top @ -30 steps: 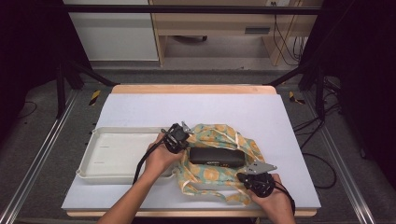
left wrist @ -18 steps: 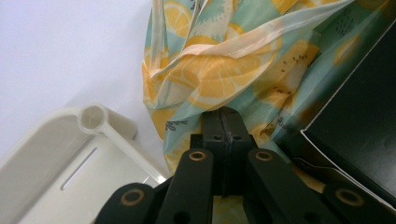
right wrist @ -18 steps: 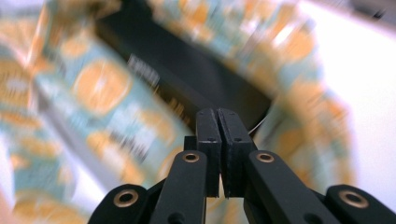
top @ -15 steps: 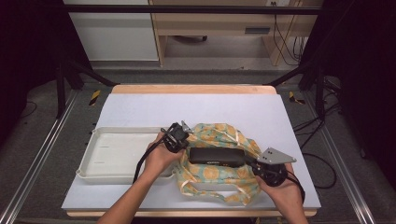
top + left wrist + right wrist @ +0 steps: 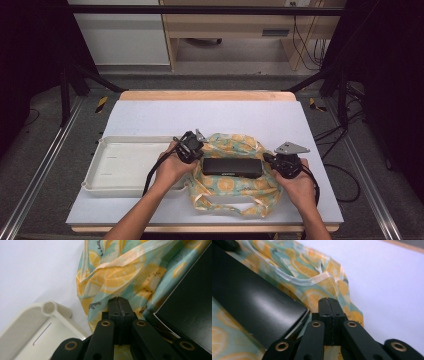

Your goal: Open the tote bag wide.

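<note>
Right tongs (image 5: pixel 267 159) now nearer box (image 5: pixel 231 166)

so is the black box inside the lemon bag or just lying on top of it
Lying on top. In the high view the black box shows whole, flat on the crumpled lemon bag, with cloth around and under it, none over it.

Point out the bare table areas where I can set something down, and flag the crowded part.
Free: the far strip of the table beyond the lemon-print bag, the right margin past the right gripper, and the bare floor of the white tray. Crowded: the near centre, where both shut grippers flank the black box, left gripper beside the tray.
</note>
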Motion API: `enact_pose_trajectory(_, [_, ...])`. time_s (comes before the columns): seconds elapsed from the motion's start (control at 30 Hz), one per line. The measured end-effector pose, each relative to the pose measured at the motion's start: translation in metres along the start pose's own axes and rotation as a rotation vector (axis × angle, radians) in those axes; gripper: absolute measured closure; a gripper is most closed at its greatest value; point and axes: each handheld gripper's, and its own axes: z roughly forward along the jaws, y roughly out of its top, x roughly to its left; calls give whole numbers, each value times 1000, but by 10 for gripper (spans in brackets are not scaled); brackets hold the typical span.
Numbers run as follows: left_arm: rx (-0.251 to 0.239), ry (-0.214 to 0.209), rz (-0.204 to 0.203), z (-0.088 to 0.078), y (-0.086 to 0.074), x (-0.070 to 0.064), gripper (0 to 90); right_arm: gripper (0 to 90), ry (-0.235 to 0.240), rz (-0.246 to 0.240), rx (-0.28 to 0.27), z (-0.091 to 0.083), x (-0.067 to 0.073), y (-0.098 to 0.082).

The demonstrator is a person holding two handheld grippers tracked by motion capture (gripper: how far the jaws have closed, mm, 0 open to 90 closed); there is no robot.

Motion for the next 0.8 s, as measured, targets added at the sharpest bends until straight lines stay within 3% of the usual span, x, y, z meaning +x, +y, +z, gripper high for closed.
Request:
enact_pose_trajectory(0.33, [20, -10, -3, 7, 0, 2, 900, 900, 16, 66, 82, 19, -10, -6])
enact_pose_trajectory(0.8, [25, -11, -4, 9, -2, 2, 900, 900, 34, 86, 88, 22, -10, -9])
